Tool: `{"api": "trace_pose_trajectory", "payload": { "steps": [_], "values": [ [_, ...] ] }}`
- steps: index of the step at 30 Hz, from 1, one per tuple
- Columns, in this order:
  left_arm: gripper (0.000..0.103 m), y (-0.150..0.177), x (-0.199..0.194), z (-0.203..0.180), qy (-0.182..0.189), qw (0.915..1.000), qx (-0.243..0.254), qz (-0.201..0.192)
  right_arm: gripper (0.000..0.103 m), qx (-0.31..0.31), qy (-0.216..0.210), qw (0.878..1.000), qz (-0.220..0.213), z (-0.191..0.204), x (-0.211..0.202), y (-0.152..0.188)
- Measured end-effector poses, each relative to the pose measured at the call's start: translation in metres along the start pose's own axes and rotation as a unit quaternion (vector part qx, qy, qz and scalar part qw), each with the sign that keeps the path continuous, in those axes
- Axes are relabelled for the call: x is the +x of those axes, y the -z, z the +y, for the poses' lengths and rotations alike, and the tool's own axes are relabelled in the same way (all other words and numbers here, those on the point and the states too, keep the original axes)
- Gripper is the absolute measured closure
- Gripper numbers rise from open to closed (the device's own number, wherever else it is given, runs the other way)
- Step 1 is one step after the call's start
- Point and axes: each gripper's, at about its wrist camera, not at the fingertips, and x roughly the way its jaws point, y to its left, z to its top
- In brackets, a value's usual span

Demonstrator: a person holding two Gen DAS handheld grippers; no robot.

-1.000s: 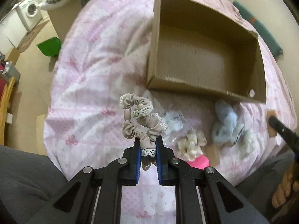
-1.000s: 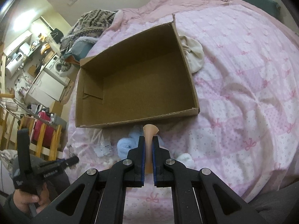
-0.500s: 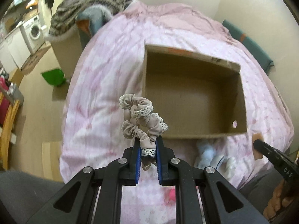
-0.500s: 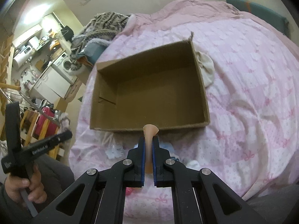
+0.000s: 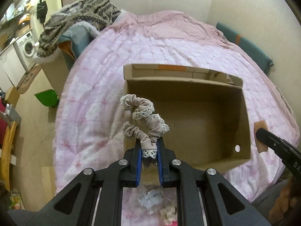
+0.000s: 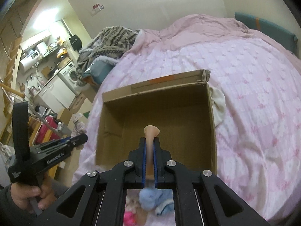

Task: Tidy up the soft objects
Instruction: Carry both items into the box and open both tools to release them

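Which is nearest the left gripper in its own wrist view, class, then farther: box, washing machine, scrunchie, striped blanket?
1. Scrunchie: clamped in the left gripper.
2. Box: on the bed, just beyond.
3. Striped blanket: far, upper left.
4. Washing machine: farthest, left edge.

A bed (image 5: 150,52) under a pink quilt is set against cream walls (image 6: 169,3). Left of the bed, a wooden floor (image 5: 32,116) is seen, with a washing machine (image 5: 28,47) beyond it. A ceiling light (image 6: 45,21) is lit above the kitchen.
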Motion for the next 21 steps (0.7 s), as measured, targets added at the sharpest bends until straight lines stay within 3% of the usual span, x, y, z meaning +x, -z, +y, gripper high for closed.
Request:
{"api": "trace_pose_trajectory", "payload": {
  "steps": [3,5,7,21],
  "values": [
    [0.09,0.007,0.023,0.001,0.001,0.9999,-0.007,0.011,0.095,0.013,0.019,1.0,-0.007,-0.014,0.018,0.007],
    [0.09,0.012,0.036,0.007,0.01,0.9994,-0.026,0.02,0.095,0.04,0.013,0.999,0.017,-0.025,0.033,0.012],
    [0.09,0.014,0.041,0.01,-0.007,0.9994,-0.034,0.01,0.095,0.057,0.011,0.998,0.032,-0.031,0.043,0.015],
    [0.09,0.014,0.05,-0.008,0.008,0.9999,-0.002,0.012,0.095,0.008,0.026,0.997,0.078,-0.015,0.072,0.023]
  ]
}}
